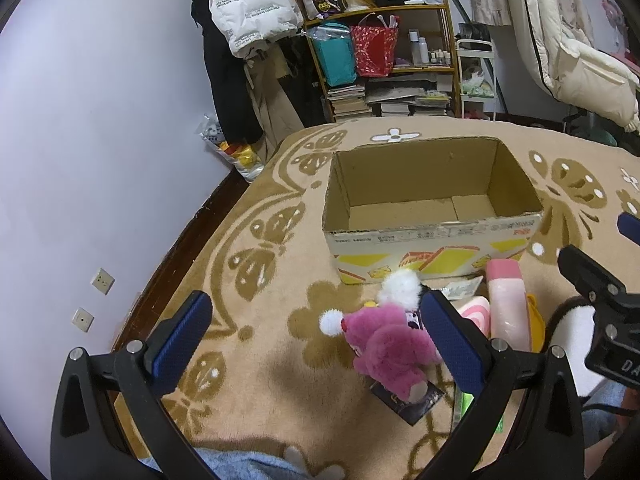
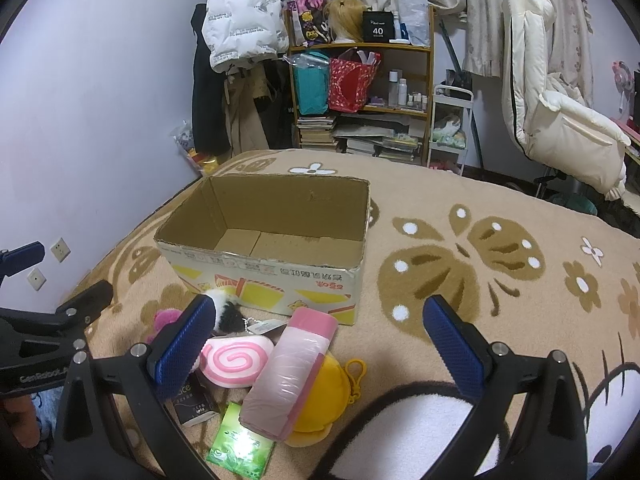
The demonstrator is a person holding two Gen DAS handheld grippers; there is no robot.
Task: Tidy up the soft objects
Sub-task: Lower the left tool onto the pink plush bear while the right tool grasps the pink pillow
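Observation:
An open, empty cardboard box (image 1: 432, 236) stands on the patterned blanket; it also shows in the right wrist view (image 2: 264, 276). A pink plush bear (image 1: 390, 350) lies in front of it, just inside my left gripper's (image 1: 316, 340) right finger. The left gripper is open and empty. Beside the bear lie a white and black plush (image 1: 402, 286), a pink swirl cushion (image 2: 236, 362), a pink pack (image 2: 292, 372) and a yellow plush (image 2: 324, 396). My right gripper (image 2: 316, 340) is open and empty, above the pink pack.
A green tissue packet (image 2: 240, 450) and a dark booklet (image 2: 194, 402) lie near the pile. A large black and white plush (image 2: 420, 432) lies at the near right. A cluttered shelf (image 1: 380, 40) and hanging coats stand beyond the bed. The wall is on the left.

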